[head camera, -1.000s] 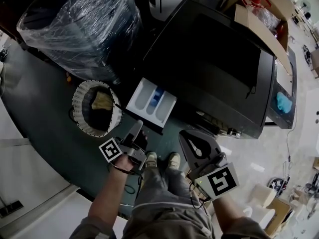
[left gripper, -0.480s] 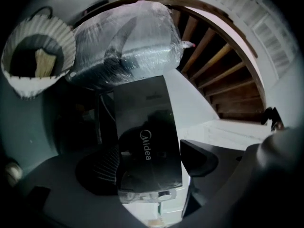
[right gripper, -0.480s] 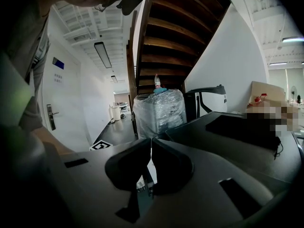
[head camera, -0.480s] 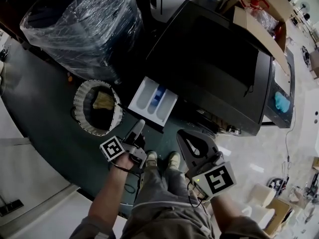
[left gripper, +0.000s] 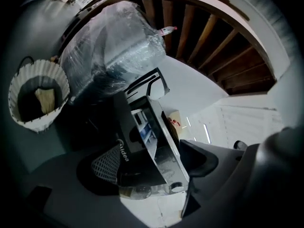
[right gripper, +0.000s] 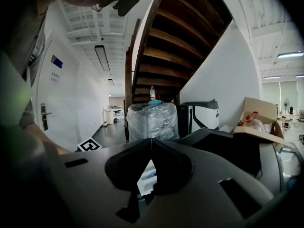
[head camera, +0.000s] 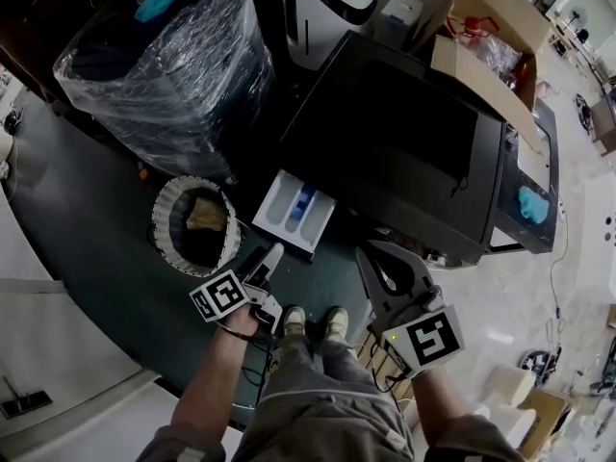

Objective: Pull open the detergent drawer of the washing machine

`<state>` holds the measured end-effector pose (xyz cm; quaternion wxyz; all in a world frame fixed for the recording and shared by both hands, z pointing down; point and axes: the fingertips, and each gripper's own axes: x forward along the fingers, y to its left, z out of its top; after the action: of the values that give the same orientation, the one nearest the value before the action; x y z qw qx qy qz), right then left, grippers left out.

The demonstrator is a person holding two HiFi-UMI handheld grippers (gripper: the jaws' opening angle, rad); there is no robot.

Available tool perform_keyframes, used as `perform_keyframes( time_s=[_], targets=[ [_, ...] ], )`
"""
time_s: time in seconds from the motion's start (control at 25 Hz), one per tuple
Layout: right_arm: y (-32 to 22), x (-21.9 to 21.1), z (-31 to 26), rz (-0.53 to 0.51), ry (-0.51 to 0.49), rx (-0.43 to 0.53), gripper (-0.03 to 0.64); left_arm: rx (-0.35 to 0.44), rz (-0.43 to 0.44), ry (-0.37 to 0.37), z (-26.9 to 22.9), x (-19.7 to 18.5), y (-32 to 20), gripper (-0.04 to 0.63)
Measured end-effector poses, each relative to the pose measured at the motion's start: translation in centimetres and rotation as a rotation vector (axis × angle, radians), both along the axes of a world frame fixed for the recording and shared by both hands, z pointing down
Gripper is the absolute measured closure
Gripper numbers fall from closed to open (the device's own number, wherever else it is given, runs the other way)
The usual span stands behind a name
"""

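Drawer first, from the head view: the white detergent drawer (head camera: pixel 294 210) stands out from the front of the black washing machine (head camera: pixel 404 147), with its compartments open to the camera and something blue in the middle one. The left gripper (head camera: pixel 268 258) is just in front of the drawer but not touching it, and the right gripper (head camera: pixel 385 263) hangs further right, by the machine's front edge. A pleated white basket (head camera: pixel 164 221) sits on the dark floor left of the drawer. The left gripper view looks at the machine (left gripper: pixel 126 144) from low down and shows what the head view cannot: the left gripper (left gripper: pixel 152 161) has its jaws apart, with nothing held. The drawer (left gripper: pixel 143 127) appears beyond the gap. The right gripper view shows that the right gripper (right gripper: pixel 151 141) has its jaw tips together and is empty; a piece of the drawer (right gripper: pixel 146 174) shows through the opening below the tips. Only this view shows a wooden staircase (right gripper: pixel 166 46) above.
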<state>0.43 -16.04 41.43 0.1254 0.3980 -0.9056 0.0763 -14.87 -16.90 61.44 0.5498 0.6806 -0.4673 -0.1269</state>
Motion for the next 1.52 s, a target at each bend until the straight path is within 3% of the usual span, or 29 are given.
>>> perform_keyframes(
  time_s=[0.08, 0.16, 0.28, 0.36, 0.48, 0.72, 1.16, 1.52],
  targets=[
    [-0.1, 0.5, -1.5, 0.011, 0.001, 0.022, 0.583, 0.011, 0.031, -0.07, -1.5, 0.1, 0.1, 0.194],
    [-0.2, 1.1, -2.7, 0.018, 0.01, 0.039, 0.583, 0.03, 0.059, -0.13, -3.2, 0.2, -0.1, 0.278],
    [-0.2, 1.8, -4.8, 0.038, -0.005, 0.058, 0.583, 0.075, 0.098, -0.23, -6.1, 0.4, -0.3, 0.318],
    [-0.1, 2.1, -6.3, 0.044, -0.012, 0.077, 0.583, 0.113, 0.13, -0.361, -8.1, 0.3, -0.4, 0.402],
    [0.0, 2.3, -8.8, 0.043, -0.023, 0.109, 0.583, 0.203, 0.175, -0.555, -11.8, 0.2, -1.1, 0.477],
    [0.8, 3.8, -15.0, 0.043, -0.118, 0.177, 0.583, 0.405, 0.208, -0.758, -19.9, 1.4, -2.1, 0.505],
    [2.3, 5.8, -23.0, 0.078, -0.144, 0.334, 0.583, 0.71, 0.201, -0.933, -33.2, 4.3, -1.6, 0.549],
    [4.9, 6.7, -26.3, 0.053, -0.125, 0.435, 0.583, 0.874, 0.135, -0.964, -40.5, 5.1, 0.7, 0.569]
  ],
)
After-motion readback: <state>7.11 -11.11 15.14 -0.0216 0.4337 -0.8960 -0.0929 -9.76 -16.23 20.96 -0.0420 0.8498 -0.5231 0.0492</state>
